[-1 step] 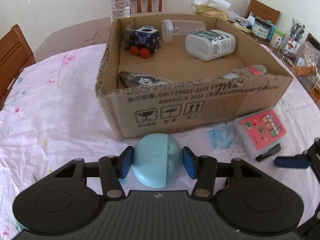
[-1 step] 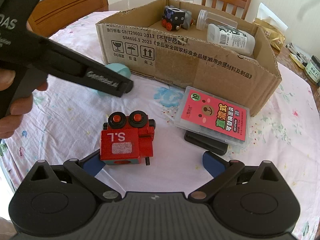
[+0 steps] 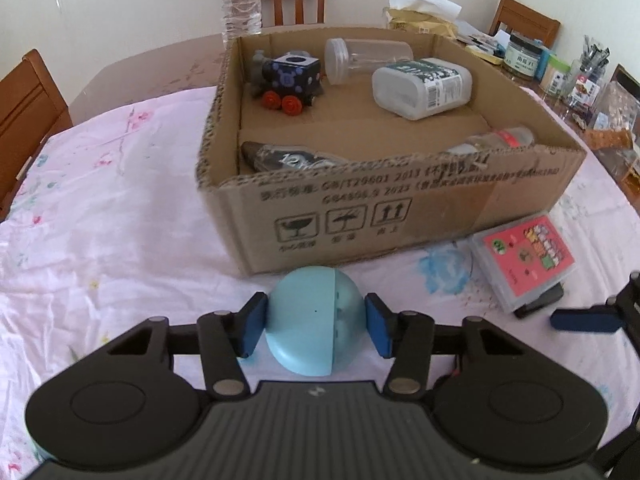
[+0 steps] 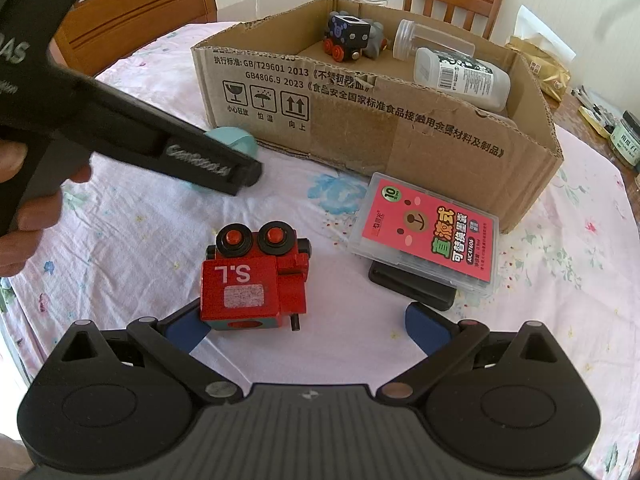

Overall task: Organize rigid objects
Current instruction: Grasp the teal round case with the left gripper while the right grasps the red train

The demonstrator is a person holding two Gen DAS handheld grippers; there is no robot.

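A light blue dome-shaped object (image 3: 312, 322) sits on the tablecloth in front of the cardboard box (image 3: 400, 216). My left gripper (image 3: 316, 326) has its blue pads on both sides of it, touching or nearly so. In the right wrist view a red wooden toy train (image 4: 252, 284) lies on its side by the left pad of my open right gripper (image 4: 308, 322). A pink-labelled clear case (image 4: 424, 234) lies on a black object (image 4: 412, 288) beside the box (image 4: 360, 120). The blue dome (image 4: 234, 138) shows partly behind the left gripper's finger.
The box holds a dark blue toy train (image 3: 288, 80), a clear jar (image 3: 364, 58), a white bottle (image 3: 422, 88), a dark packet (image 3: 288, 158) and a small bottle (image 3: 504, 140). A water bottle (image 3: 240, 0), chairs and desk clutter (image 3: 560, 68) stand behind it.
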